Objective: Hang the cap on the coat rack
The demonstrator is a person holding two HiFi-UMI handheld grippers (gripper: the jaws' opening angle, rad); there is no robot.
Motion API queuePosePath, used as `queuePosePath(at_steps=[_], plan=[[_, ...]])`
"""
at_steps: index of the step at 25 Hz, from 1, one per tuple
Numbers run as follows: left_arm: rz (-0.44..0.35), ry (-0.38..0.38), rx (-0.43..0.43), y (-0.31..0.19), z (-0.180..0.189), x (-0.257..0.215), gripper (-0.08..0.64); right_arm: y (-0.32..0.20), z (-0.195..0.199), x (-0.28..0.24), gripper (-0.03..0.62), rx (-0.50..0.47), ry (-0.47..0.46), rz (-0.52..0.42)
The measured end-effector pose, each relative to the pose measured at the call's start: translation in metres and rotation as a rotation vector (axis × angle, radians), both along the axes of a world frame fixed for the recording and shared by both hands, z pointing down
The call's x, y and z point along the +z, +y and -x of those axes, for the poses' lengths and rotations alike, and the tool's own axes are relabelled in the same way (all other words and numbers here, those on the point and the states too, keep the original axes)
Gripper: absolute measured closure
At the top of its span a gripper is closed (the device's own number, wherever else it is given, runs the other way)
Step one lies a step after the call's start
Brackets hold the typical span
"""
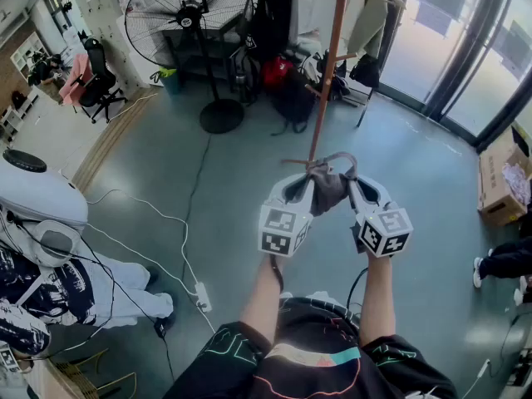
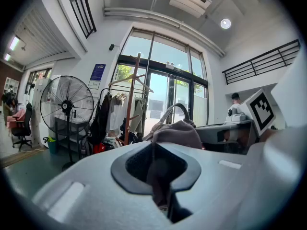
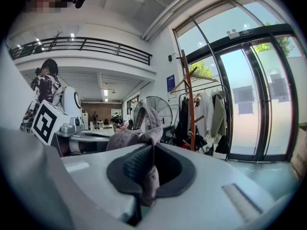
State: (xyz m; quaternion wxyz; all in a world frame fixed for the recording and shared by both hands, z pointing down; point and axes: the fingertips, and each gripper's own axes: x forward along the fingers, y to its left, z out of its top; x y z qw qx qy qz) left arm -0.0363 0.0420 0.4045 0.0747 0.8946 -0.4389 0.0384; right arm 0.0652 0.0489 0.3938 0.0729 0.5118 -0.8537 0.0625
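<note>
A grey-brown cap (image 1: 330,186) hangs stretched between my two grippers in front of me. My left gripper (image 1: 304,181) is shut on its left edge, and my right gripper (image 1: 352,181) is shut on its right edge. The cap's back strap (image 1: 331,158) arcs up over the cloth. The wooden coat rack (image 1: 331,56) stands straight ahead on the floor, its pole just beyond the cap. In the left gripper view the cap cloth (image 2: 175,133) bunches past the jaws, rack (image 2: 132,95) behind. In the right gripper view the cap (image 3: 136,138) is pinched the same way, rack (image 3: 190,99) beyond.
A standing fan (image 1: 193,15) is left of the rack, with bags (image 1: 283,86) and hung clothes behind. Glass doors (image 1: 465,48) run along the right. A cardboard box (image 1: 503,177) sits far right. A power strip and cables (image 1: 202,296) lie on the floor at left.
</note>
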Motion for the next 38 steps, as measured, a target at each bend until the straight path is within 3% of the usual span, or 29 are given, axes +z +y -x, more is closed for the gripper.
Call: queuePosePath(at_steps=[9, 27, 38], plan=[[-0.011, 0.006, 0.019, -0.006, -0.001, -0.007, 0.529, -0.008, -0.004, -0.012, 0.583, 0.034, -0.039, -0.026], [-0.020, 0.018, 0.035, -0.017, 0.004, -0.012, 0.529, -0.015, 0.000, -0.012, 0.583, 0.048, 0.001, -0.019], [0.047, 0.035, 0.040, -0.029, -0.003, 0.004, 0.529, -0.024, -0.007, 0.001, 0.583, 0.056, 0.010, 0.041]])
